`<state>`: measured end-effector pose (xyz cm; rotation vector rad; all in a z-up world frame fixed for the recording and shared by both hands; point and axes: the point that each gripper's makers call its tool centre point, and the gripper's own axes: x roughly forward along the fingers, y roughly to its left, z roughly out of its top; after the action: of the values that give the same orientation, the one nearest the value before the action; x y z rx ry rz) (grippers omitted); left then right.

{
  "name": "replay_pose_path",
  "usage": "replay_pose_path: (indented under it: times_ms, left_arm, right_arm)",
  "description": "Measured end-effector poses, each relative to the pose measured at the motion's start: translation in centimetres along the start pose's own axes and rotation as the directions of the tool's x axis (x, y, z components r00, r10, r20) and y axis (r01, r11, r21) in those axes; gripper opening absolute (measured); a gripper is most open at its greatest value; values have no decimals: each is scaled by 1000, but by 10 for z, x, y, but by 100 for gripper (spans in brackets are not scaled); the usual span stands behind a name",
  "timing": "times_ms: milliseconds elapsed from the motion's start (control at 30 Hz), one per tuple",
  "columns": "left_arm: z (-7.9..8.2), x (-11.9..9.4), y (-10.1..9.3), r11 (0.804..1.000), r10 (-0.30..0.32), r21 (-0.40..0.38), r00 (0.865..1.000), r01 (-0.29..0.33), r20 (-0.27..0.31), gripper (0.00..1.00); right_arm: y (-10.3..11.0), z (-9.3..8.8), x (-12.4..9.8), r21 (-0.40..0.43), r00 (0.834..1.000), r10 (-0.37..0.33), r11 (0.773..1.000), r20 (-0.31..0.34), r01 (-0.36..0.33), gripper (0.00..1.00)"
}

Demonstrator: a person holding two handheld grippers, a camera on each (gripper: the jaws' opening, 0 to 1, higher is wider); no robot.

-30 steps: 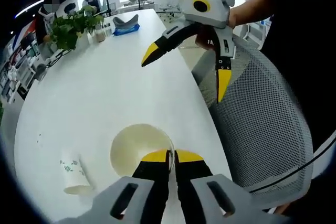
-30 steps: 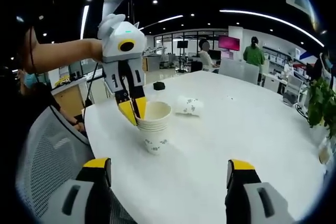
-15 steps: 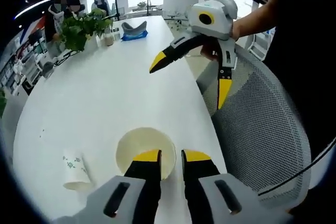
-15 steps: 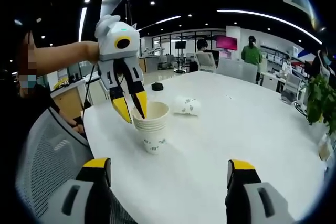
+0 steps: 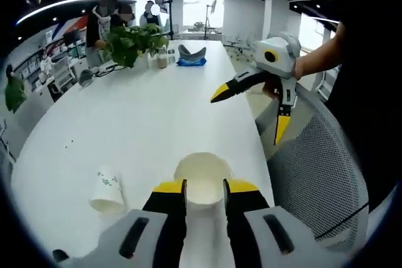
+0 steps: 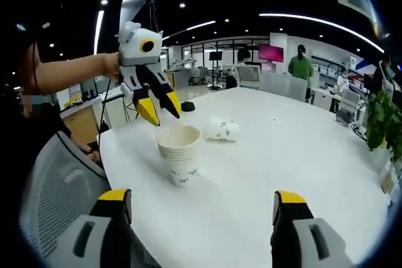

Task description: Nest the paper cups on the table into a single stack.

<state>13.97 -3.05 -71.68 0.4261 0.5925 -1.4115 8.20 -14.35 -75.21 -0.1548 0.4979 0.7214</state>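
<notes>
A stack of nested white paper cups [image 6: 179,155] stands upright near the table's edge, and I look down into its mouth [image 5: 203,177] in the left gripper view. My left gripper [image 6: 159,110] hangs open just above and behind the stack, not touching it; its own jaws [image 5: 204,187] frame the rim. One loose cup [image 5: 105,191] with a green print lies on its side on the table, beyond the stack [image 6: 221,130] in the right gripper view. My right gripper [image 6: 202,198] is wide open and holds nothing; it hovers past the table edge [image 5: 251,116].
A long white table [image 5: 125,123] runs away from me. A grey mesh chair [image 5: 314,180] stands at its edge. A potted plant [image 5: 132,39] and a blue-grey object [image 5: 191,54] sit at the far end. People [image 6: 303,64] stand in the background.
My left gripper was shut on the stack's rim; it has opened, let go and lifted up and back. The right gripper stays open and still.
</notes>
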Motion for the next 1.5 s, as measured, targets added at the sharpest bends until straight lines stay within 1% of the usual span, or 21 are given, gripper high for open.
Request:
replay_pose_path:
  times_ms: [167,200,267,400,500,567,667,867,933,967,1033,1100,1200,1333,1500]
  left_arm:
    - [-1,-12,21,995,83,-65,995,-80,56,22]
    - [-1,-14,28,991,110,-87,991,-103,72,23]
    - [-3,-18,36,985,140,-114,986,-130,87,25]
    - [-9,-22,50,973,182,-163,977,-163,108,28]
    - [-13,-22,59,962,213,-203,968,-184,131,32]
    - [-15,-22,65,956,228,-220,964,-196,135,34]
    - [-18,-19,74,941,259,-260,955,-216,143,37]
    - [-18,-13,80,921,291,-313,943,-230,161,42]
    - [-20,-11,86,915,303,-324,940,-241,157,44]
    - [-24,-10,90,912,307,-328,939,-245,154,45]
    - [-26,-7,92,908,312,-339,937,-246,155,44]
    - [-32,-4,97,902,318,-355,935,-247,156,44]
    - [-32,-3,100,891,326,-380,932,-247,159,44]
    - [-42,3,111,886,331,-391,931,-251,152,42]
    - [-50,7,123,872,341,-420,928,-252,153,41]
  right_arm:
    - [-3,0,-1,3,1000,-9,1000,-2,9,95]
    - [-4,-1,-2,3,1000,-10,1000,-4,10,95]
    - [-6,-1,-2,5,1000,-12,1000,-2,12,95]
    - [-8,-1,-2,10,1000,-15,1000,1,15,95]
    - [-9,0,-3,10,1000,-16,1000,6,16,96]
    - [-9,1,-3,13,1000,-18,1000,9,18,96]
    - [-10,2,-4,15,1000,-25,1000,7,25,96]
    - [-12,3,-8,24,999,-39,999,11,39,96]
    - [-13,1,-9,29,999,-42,999,12,42,96]
    - [-14,0,-9,31,999,-43,999,12,43,96]
    - [-14,-2,-10,35,999,-45,998,8,44,96]
    - [-13,-4,-10,37,999,-46,998,5,46,95]
    - [-13,-4,-10,40,999,-47,998,3,47,95]
    - [-13,-4,-9,45,999,-51,998,6,51,95]
    - [-14,-4,-10,51,998,-60,997,9,59,94]
